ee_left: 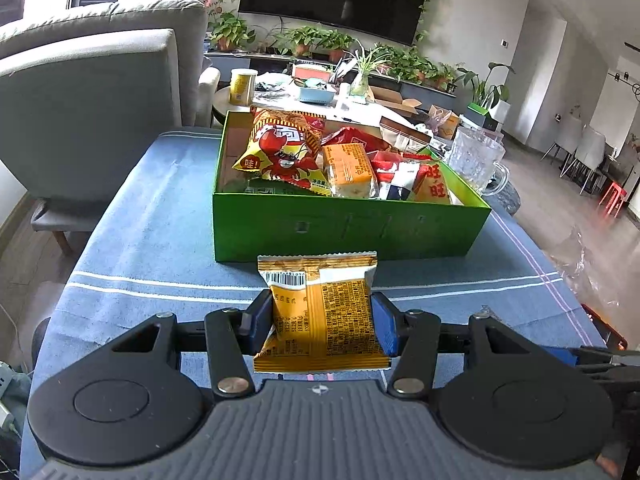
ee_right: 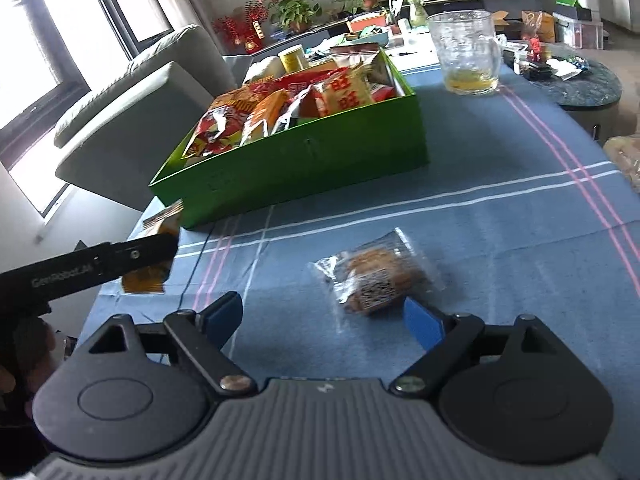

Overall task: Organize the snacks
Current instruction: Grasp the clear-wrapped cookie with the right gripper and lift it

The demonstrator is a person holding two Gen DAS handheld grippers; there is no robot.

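- The left hand-held gripper (ee_left: 322,322) is clenched on a yellow-orange foil snack packet (ee_left: 320,312), its blue pads pressing both sides, held just in front of the green cardboard box (ee_left: 344,232).
- That box, packed with bright snack bags, sits on the desk's blue striped cloth (ee_left: 140,248).
- The right hand-held gripper (ee_right: 324,316) is released, jaws wide.
- A clear-wrapped brown pastry (ee_right: 376,276) lies on the cloth in front of the box, near the right pad, not pinched.
- A clear glass mug (ee_right: 466,52) stands right of the box.

A glass mug (ee_right: 466,54) holding yellowish liquid stands on the blue striped tablecloth (ee_right: 500,240), a grey armchair (ee_left: 92,108) beside the table.
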